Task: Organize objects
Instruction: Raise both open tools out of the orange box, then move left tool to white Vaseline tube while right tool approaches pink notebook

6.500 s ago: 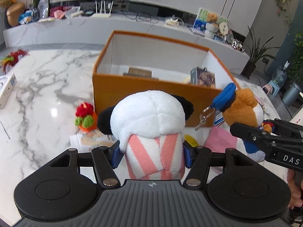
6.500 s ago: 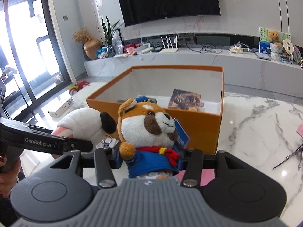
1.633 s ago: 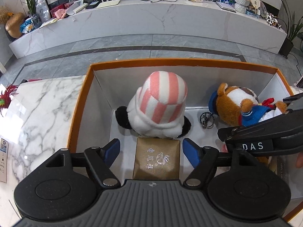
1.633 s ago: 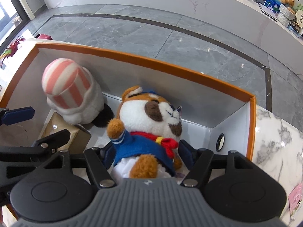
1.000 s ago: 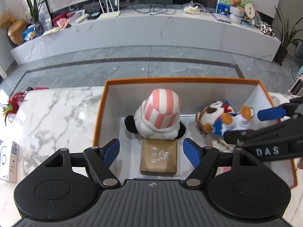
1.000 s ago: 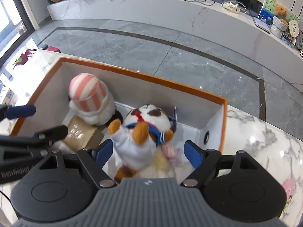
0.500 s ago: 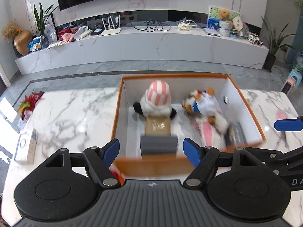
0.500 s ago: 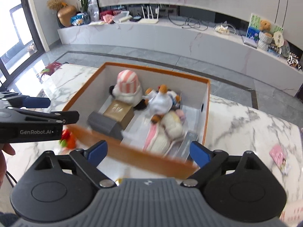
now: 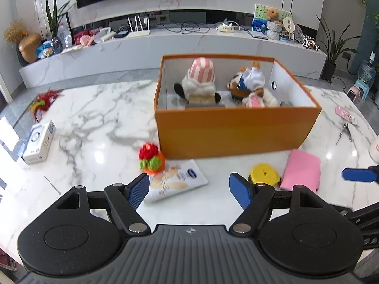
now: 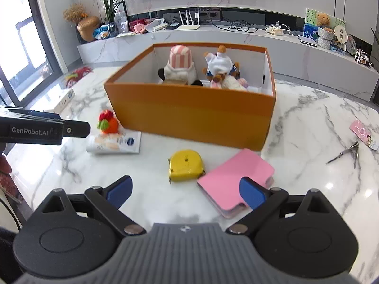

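The orange box (image 9: 236, 132) (image 10: 189, 116) stands on the marble table and holds a pink-striped plush (image 9: 201, 75) (image 10: 180, 59), a dog plush (image 9: 248, 80) (image 10: 220, 66) lying upside down, and other items. My left gripper (image 9: 189, 187) is open and empty above a white cream tube (image 9: 175, 182) (image 10: 113, 143), beside a knitted red-orange toy (image 9: 151, 158) (image 10: 107, 120). My right gripper (image 10: 186, 190) is empty and its jaws are opening, just in front of a yellow tape measure (image 10: 186, 164) (image 9: 264, 175) and a pink wallet (image 10: 234, 177) (image 9: 300, 170).
A white carton (image 9: 39, 142) and a feather toy (image 9: 42, 99) lie at the table's left. Metal scissors (image 10: 343, 152) and a pink card (image 10: 362, 132) lie at the right. A low marble shelf (image 9: 189, 45) with clutter runs behind the table.
Both grippers let go of the plush toys in the box and pulled back toward the table's near edge. The right jaws have widened.
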Action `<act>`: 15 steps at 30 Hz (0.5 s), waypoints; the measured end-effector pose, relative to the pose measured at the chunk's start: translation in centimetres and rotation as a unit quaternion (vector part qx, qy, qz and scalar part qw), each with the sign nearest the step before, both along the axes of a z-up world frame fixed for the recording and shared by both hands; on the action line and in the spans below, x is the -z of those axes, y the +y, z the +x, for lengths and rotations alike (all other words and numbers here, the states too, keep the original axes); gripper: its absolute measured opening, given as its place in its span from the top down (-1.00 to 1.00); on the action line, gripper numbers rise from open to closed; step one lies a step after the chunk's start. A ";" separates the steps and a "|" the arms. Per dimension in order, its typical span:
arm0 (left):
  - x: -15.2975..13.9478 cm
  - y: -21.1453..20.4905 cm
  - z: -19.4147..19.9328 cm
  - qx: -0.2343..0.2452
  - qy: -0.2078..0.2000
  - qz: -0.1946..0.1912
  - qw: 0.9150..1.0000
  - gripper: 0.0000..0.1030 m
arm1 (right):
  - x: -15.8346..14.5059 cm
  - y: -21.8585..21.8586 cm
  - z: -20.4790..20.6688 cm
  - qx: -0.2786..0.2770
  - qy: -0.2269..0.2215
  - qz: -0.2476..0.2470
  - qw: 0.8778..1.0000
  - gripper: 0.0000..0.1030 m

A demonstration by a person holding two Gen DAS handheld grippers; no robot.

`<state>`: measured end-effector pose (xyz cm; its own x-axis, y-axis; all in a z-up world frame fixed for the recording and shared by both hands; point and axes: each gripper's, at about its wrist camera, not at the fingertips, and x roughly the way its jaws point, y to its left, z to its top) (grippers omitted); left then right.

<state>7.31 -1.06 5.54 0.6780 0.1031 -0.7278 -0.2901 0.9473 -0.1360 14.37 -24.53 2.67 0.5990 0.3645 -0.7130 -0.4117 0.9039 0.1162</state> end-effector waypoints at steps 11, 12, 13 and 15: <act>4.3 3.1 0.7 -0.017 0.023 -0.016 0.999 -0.70 | 3.0 -0.5 1.2 0.023 0.005 0.013 1.000 -0.92; 4.5 3.3 0.8 -0.019 0.021 -0.018 0.999 -0.70 | 3.2 -0.4 1.3 0.022 0.007 0.012 1.000 -0.92; 4.8 3.6 0.9 -0.019 0.017 -0.021 0.999 -0.70 | 3.4 -0.2 1.5 0.021 0.010 0.011 1.000 -0.92; 5.2 4.0 1.3 -0.021 0.024 -0.030 0.999 -0.70 | 3.6 0.1 1.8 0.018 0.016 0.010 1.000 -0.92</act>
